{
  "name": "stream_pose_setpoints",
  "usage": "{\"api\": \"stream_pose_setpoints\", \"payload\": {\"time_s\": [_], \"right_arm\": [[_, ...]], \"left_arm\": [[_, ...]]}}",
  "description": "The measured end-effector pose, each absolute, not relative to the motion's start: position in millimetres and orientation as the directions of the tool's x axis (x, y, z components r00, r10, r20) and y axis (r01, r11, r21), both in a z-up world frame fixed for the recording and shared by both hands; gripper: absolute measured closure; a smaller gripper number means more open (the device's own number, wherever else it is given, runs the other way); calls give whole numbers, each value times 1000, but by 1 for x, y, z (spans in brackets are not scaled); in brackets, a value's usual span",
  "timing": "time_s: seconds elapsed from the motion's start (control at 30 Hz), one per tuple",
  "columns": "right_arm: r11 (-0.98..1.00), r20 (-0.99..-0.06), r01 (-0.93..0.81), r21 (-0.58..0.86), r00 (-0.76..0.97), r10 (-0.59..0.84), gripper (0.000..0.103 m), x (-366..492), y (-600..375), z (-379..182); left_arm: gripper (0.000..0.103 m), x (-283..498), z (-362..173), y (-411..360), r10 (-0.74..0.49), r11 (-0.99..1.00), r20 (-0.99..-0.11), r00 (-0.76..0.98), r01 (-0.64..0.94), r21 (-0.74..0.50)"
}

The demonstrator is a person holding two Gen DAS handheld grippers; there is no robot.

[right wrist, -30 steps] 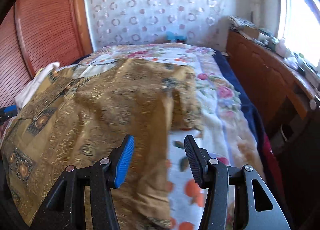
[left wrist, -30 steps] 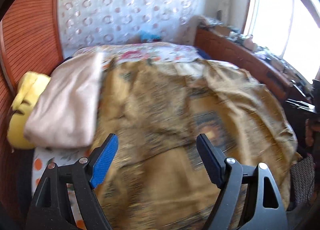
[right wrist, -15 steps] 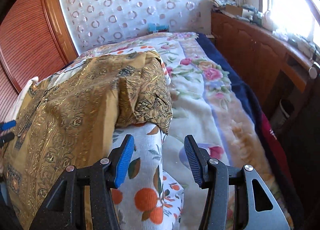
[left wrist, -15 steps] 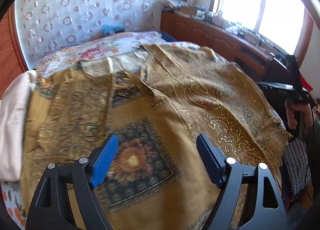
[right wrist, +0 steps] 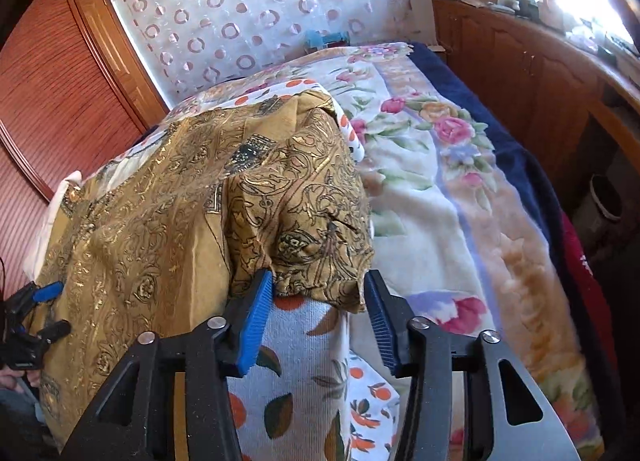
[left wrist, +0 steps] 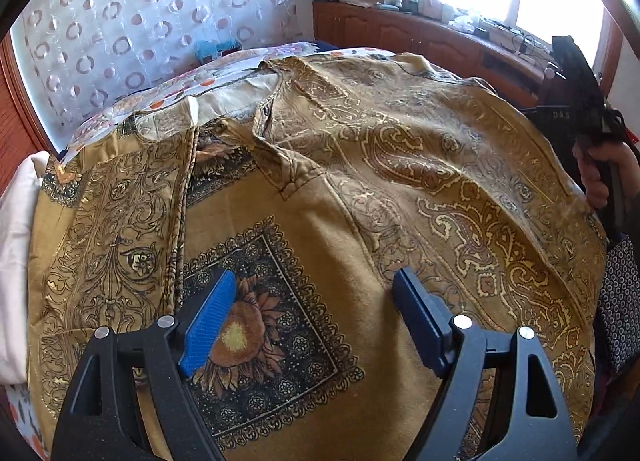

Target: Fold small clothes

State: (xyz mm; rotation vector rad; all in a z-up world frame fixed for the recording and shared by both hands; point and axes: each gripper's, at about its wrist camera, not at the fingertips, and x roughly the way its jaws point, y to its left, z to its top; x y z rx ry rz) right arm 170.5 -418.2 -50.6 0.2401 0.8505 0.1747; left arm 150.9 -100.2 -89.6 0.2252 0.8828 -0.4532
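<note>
Nearest the left wrist camera, the left tool (left wrist: 310, 319) hangs with its jaws spread wide and nothing between them, above the sunflower square printed on the golden shirt (left wrist: 360, 189). The shirt lies spread across the bed, its collar and button placket beyond the printed square and its paisley side running off toward the right, where the person's right hand (left wrist: 604, 173) grips a dark handle at the shirt's edge. A folded pale pink cloth (left wrist: 16, 245) lies just beside the shirt on the left. In the right wrist view, the right tool (right wrist: 316, 315) is likewise wide open and grips nothing; its blue pads (right wrist: 254, 325) flank the hanging end of the shirt's bunched sleeve (right wrist: 304, 213), though whether they touch the cloth cannot be told. Under that sleeve lies an orange-print sheet (right wrist: 304, 373), and next to it a floral blanket (right wrist: 436, 197) covers the bed out to a navy border. At the far left of this view the other tool shows small at the shirt's edge. Farther off, a small blue object (right wrist: 326, 40) sits at the head of the bed before a white curtain with ring patterns (right wrist: 256, 9). A wooden cabinet (right wrist: 516, 73) runs along the right under the window, its top cluttered.
</note>
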Motion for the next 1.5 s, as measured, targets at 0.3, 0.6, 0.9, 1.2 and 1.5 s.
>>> {"api": "stream_pose_setpoints", "payload": {"time_s": [0.3, 0.6, 0.9, 1.2, 1.5], "right_arm": [[976, -699, -69, 204, 688, 195, 94, 168, -420, -47], [980, -581, -155, 125, 789, 199, 95, 144, -394, 8], [923, -615, -370, 104, 705, 352, 92, 107, -320, -2], [950, -635, -279, 140, 711, 302, 63, 89, -350, -26], [983, -632, -140, 117, 753, 183, 55, 105, -363, -34]], "left_arm": [[19, 151, -90, -100, -290, 882, -786, 545, 471, 2], [15, 152, -91, -102, -289, 879, -790, 540, 477, 4], [15, 145, -78, -89, -294, 895, -759, 581, 446, -5], [15, 112, -26, -80, -353, 888, -667, 656, 459, -19], [15, 96, -7, -90, -399, 874, -620, 676, 485, -35]]}}
